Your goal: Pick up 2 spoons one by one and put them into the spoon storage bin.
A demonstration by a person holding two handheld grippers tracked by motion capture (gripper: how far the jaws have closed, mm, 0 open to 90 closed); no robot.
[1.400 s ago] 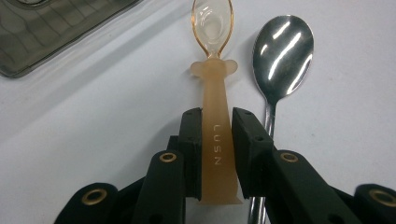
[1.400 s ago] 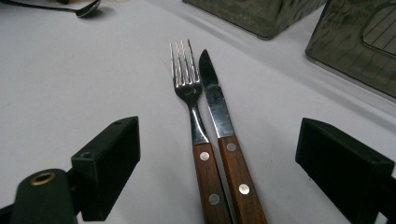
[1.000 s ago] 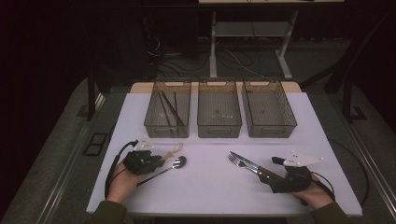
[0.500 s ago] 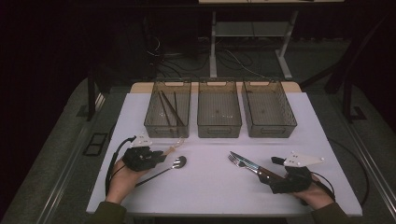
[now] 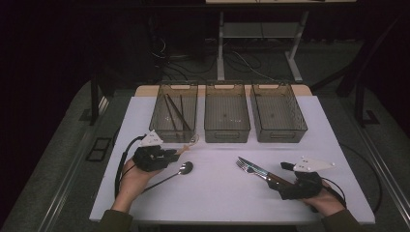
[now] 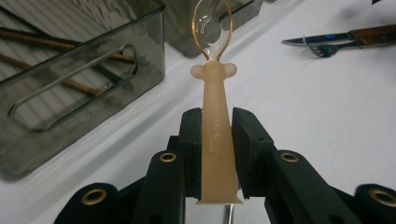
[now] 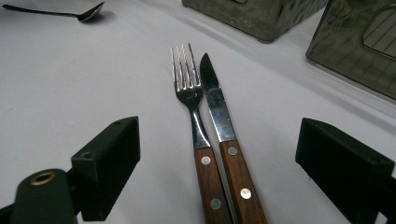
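My left gripper [image 6: 217, 140] is shut on the handle of a pale translucent plastic spoon [image 6: 215, 84], whose bowl points at the front of the left bin [image 6: 84, 93]. From above, that gripper [image 5: 155, 157] hovers just short of the left bin [image 5: 177, 86], which holds dark chopsticks [image 5: 176, 112]. A metal spoon [image 5: 185, 167] lies on the table beside it. At the near right, my right gripper [image 7: 219, 154] stands open, its jaws on either side of a wooden-handled fork [image 7: 191, 107] and knife [image 7: 217, 107] lying side by side.
Three smoky plastic bins stand in a row at the back: left, middle [image 5: 227, 86] and right [image 5: 278, 86]. The white table [image 5: 217, 203] has bare room between the two hands. A cable loops from the left gripper at the table's left edge.
The left gripper has risen and moved a little forward and right toward the left bin with the plastic spoon in it. The right gripper has stayed put.
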